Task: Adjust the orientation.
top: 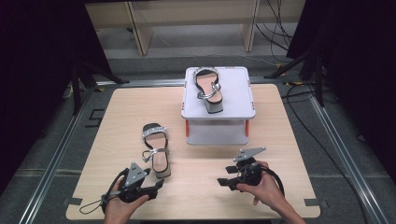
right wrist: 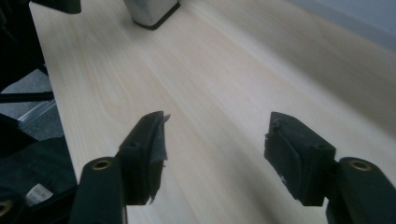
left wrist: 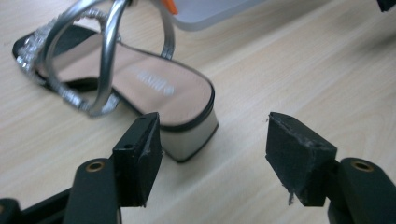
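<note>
A silver-strapped block-heel sandal (top: 157, 149) lies on the wooden table (top: 121, 112), left of centre, heel toward me. Its twin (top: 209, 88) rests on top of a white box (top: 236, 84) at the table's far middle. My left gripper (top: 159, 185) is open just near the heel of the table sandal (left wrist: 140, 88), whose heel block sits just past my left jaw, touching nothing. My right gripper (top: 222, 182) is open too, low over bare wood, pointing left toward the sandal heel (right wrist: 150, 10). A hand holds each gripper.
The white box stands on orange legs (top: 187, 128) with a gap under it. Dark stands and cables (top: 299, 93) flank the table. A pale shelf unit (top: 140, 23) stands beyond it.
</note>
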Motion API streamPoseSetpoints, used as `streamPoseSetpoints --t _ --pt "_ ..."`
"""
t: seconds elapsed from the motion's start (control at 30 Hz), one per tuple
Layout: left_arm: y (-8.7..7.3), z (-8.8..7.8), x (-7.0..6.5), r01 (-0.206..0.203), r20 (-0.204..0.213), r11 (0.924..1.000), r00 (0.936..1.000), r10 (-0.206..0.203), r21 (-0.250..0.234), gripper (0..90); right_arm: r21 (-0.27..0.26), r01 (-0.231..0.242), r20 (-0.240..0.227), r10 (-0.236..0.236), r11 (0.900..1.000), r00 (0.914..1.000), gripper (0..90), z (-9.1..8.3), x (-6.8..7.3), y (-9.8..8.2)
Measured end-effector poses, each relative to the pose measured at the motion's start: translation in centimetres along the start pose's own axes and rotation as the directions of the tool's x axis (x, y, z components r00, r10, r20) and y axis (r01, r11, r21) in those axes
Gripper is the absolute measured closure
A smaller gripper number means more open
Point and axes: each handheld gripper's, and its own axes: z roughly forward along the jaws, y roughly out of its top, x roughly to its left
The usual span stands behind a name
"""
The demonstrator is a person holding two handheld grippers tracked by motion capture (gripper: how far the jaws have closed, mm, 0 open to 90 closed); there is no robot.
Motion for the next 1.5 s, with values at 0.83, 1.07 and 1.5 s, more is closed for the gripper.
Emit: streamPoseSetpoints --t 0.83,1.07,1.5 --pt "-5.9 -3.3 1.8 0.050 -0.054 0.9958 0.9975 -0.046 0.077 20.6 -0.026 0.196 -0.014 -0.196 0.980 0.9805 63.7 11.7 2.5 11.2" --pt "-6.0 -3.1 1.3 0.112 -0.050 0.9916 0.9928 -0.109 0.065 20.6 -0.035 0.178 -0.029 -0.179 0.983 0.9833 63.4 13.6 2.7 12.2" --pt "-6.0 -3.2 1.5 0.117 -0.048 0.9919 0.9922 -0.115 0.049 20.6 -0.008 0.231 -0.017 -0.231 0.973 0.9727 82.3 14.6 3.0 13.1"
